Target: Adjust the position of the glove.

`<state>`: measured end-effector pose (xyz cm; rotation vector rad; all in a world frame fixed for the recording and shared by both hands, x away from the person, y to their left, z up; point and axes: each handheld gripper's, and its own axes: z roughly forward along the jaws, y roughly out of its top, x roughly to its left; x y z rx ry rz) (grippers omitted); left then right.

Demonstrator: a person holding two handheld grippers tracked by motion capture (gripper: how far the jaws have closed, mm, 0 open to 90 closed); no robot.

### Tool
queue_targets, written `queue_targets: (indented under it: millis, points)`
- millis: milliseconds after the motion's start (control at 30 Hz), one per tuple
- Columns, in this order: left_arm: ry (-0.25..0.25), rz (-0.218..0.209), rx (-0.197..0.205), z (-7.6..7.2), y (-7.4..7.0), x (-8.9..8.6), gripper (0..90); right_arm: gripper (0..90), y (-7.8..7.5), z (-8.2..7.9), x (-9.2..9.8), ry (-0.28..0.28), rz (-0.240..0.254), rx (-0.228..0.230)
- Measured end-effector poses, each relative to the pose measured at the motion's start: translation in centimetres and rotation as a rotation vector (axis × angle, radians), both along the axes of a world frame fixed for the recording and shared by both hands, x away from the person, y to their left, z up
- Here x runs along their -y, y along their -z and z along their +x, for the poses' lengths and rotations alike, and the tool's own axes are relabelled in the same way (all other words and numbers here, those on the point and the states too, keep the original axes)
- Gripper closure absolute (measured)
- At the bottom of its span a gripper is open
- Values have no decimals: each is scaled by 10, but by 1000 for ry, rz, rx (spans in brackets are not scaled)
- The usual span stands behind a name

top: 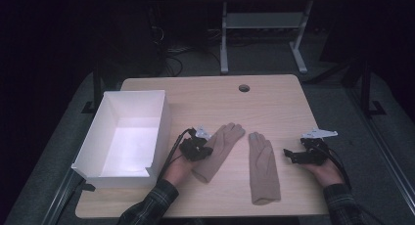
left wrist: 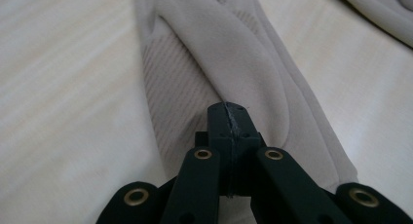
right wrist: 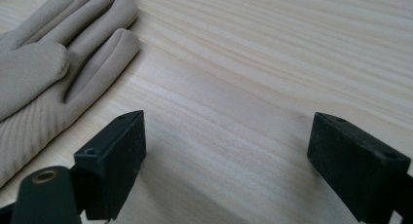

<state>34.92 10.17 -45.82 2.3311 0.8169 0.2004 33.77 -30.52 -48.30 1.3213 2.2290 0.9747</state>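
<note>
Nearest camera: sleeves and forearms at the bottom edge of the high view, one low left of centre, one low right.
Left gripper (top: 201, 146): jaws pressed together, nothing visibly pinched; tips rest over the wrist end of the left glove (top: 217, 151), just touching or just above, cannot tell which.
Right gripper (top: 289, 153): jaws wide apart, empty, low over bare wood, pointing toward frame left.
Key relation: right glove (top: 263, 167) lies just left of the right gripper's tips, near but apart; its fingers sit beside the left jaw in the right gripper view.
Long axes: left glove runs diagonally, fingertips to upper right, cuff to lower left; right glove runs nearly vertical in frame, fingertips up, cuff toward the bottom edge.
Nearer hand: left for the left glove, right for the right glove.
White box (top: 161, 118): open, empty, at frame left, beside the left hand.
Surface: table (top: 274, 98), pale wood grain, one round grommet hole (top: 243, 88) near its far edge.
Room: dark; grey floor, cables and a pale table frame at top centre.
</note>
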Motion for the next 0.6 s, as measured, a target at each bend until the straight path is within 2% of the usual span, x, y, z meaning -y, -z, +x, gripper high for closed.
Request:
queue_targets:
  millis: [100, 200, 367, 467, 533, 600]
  points:
    - [9, -7, -2, -7, 0, -3, 896, 135, 0, 0, 0, 0, 0, 0]
    - [4, -28, -1, -6, -3, -3, 895, 135, 0, 0, 0, 0, 0, 0]
    - [-37, -45, 56, 1, -12, -6, 894, 135, 0, 0, 0, 3, 3, 0]
    - [-54, -9, 62, 6, -8, -6, 895, 135, 0, 0, 0, 2, 2, 0]
    - [-55, 14, 39, 8, -2, -6, 894, 135, 0, 0, 0, 2, 2, 0]
    - [-57, 4, 31, 8, -1, -7, 895, 135, 0, 0, 0, 2, 2, 0]
